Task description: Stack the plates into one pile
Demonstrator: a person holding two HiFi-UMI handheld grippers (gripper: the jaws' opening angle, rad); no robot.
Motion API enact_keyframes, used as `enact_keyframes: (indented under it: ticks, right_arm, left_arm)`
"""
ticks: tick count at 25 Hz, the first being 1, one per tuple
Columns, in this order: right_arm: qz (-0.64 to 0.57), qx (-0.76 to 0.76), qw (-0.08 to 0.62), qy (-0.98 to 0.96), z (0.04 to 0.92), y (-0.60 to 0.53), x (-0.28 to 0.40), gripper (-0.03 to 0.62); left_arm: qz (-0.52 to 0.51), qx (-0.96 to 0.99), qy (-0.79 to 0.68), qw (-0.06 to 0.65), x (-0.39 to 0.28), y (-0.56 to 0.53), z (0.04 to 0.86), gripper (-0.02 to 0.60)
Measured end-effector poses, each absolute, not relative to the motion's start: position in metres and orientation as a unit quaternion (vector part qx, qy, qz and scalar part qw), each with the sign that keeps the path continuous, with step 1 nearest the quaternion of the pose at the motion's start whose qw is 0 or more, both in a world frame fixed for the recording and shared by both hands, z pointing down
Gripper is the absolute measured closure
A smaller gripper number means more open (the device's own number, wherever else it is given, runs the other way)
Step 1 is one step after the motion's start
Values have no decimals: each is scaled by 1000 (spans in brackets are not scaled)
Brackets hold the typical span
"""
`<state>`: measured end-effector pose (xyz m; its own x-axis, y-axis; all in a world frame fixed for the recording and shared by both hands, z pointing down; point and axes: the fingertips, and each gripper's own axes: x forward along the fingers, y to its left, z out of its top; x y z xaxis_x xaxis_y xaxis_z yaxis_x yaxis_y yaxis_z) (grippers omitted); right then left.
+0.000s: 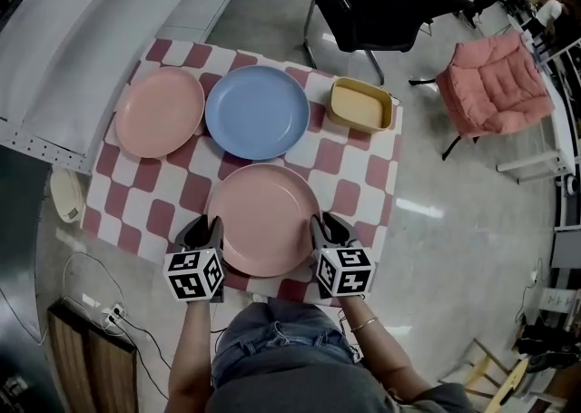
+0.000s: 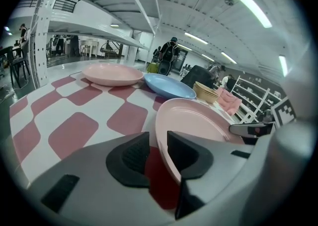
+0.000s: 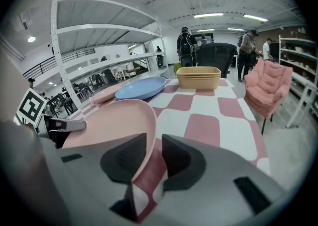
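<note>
A large pink plate [image 1: 263,219] lies on the checked tablecloth near the front edge. My left gripper [image 1: 211,225] is at its left rim and my right gripper [image 1: 320,223] at its right rim. In the left gripper view the plate's rim [image 2: 164,135] passes between the jaws of the left gripper [image 2: 158,148], with a gap at the outer pad. In the right gripper view the rim [image 3: 146,135] likewise runs between the right gripper's [image 3: 154,155] jaws, cloth showing beside it. Further back lie a blue plate [image 1: 257,112] and a smaller pink plate [image 1: 160,112].
A yellow rectangular dish [image 1: 360,104] stands at the table's back right corner. Beyond the table [image 1: 363,175] are a black chair [image 1: 381,12] and a pink armchair [image 1: 495,84]. A long white panel [image 1: 91,30] runs along the left side.
</note>
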<state>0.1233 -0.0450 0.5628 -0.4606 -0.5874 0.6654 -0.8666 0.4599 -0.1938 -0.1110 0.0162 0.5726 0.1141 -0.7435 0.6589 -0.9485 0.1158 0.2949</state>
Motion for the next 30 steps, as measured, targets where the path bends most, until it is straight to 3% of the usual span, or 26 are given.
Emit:
enact_keyframes:
  ticks: [30]
  right_arm:
    - [277,451,261,-807,567,-45,119,537]
  left_arm:
    - [158,624,-670,370,-107,15,569,534]
